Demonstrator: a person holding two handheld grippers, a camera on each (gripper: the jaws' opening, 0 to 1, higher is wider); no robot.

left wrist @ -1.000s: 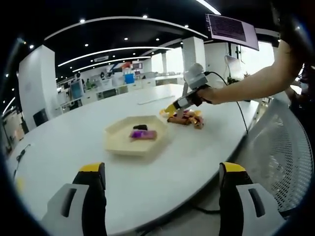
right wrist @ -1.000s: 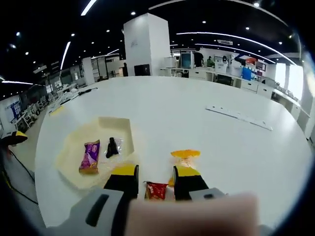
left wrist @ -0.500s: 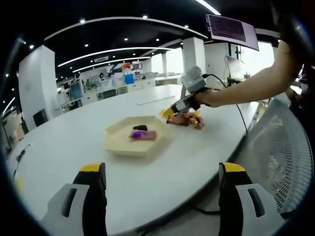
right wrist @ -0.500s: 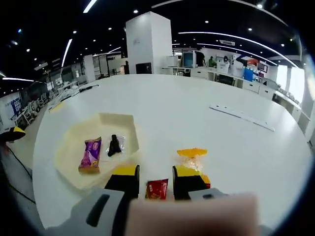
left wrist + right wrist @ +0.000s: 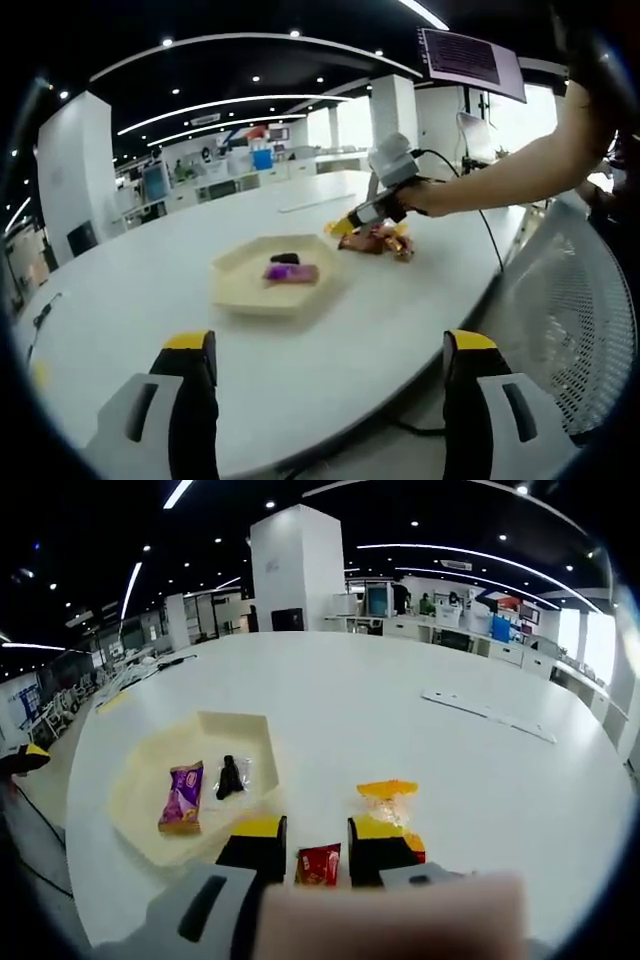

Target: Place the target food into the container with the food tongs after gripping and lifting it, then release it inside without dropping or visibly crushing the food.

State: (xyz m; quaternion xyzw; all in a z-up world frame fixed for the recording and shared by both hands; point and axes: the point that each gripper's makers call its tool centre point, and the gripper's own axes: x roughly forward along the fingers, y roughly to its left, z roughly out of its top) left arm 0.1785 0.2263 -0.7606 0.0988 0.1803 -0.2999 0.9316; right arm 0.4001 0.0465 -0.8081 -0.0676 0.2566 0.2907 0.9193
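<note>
The right gripper point(image 5: 305, 840), jaws parted, is straddling a small red packet point(image 5: 319, 863) beside the cream hexagonal tray point(image 5: 135, 800) (two snacks already inside); the left gripper point(image 5: 325, 385) is idling wide open.

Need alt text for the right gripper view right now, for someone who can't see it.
The right tool hangs open over a small red snack packet on a white table, with a clear packet with orange ends just beyond its right jaw. To its left, a cream hexagonal tray holds a purple packet and a dark-filled clear packet.
</note>
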